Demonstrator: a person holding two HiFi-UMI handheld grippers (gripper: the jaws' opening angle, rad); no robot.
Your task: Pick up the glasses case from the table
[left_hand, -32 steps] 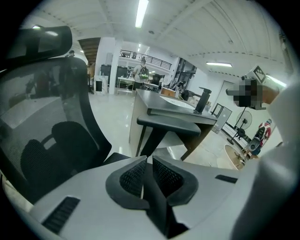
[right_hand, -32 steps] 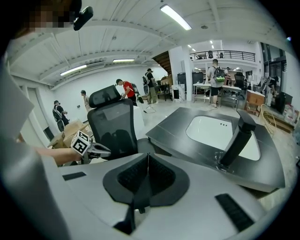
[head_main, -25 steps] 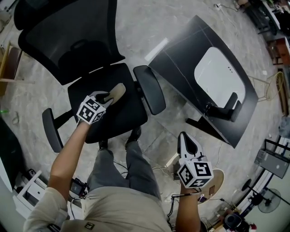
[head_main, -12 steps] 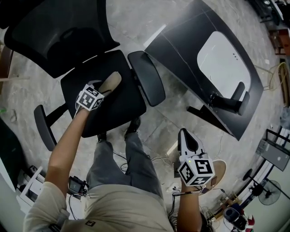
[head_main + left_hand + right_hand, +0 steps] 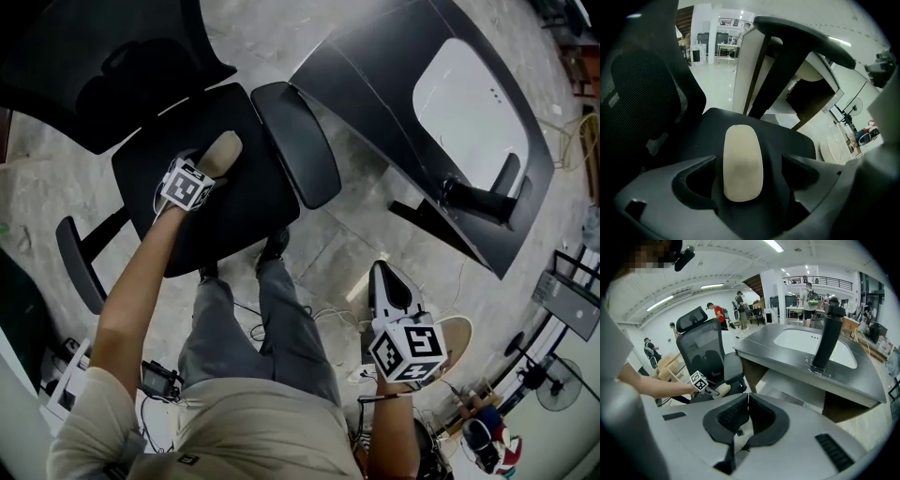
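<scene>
The beige oval glasses case (image 5: 743,161) lies lengthwise on the black chair seat (image 5: 792,140). It sits between the spread jaws of my left gripper (image 5: 747,161), and dark gaps show on both sides of it. The jaws are opening and neither pad presses on the case. In the head view the left gripper (image 5: 214,161) points down at the case (image 5: 226,145) on the seat (image 5: 234,220). My right gripper (image 5: 386,284) hangs low at the right over the floor, its jaws shut with nothing between them (image 5: 746,397).
A black armrest (image 5: 295,141) stands right of the seat and the mesh backrest (image 5: 112,66) behind it. A dark table (image 5: 375,94) with a white inset (image 5: 469,103) and a black post (image 5: 487,197) lies to the right. My legs and cables are below.
My left gripper has sunk to the chair seat with the case, and its jaws have come apart from it. The right gripper has dropped a little.
</scene>
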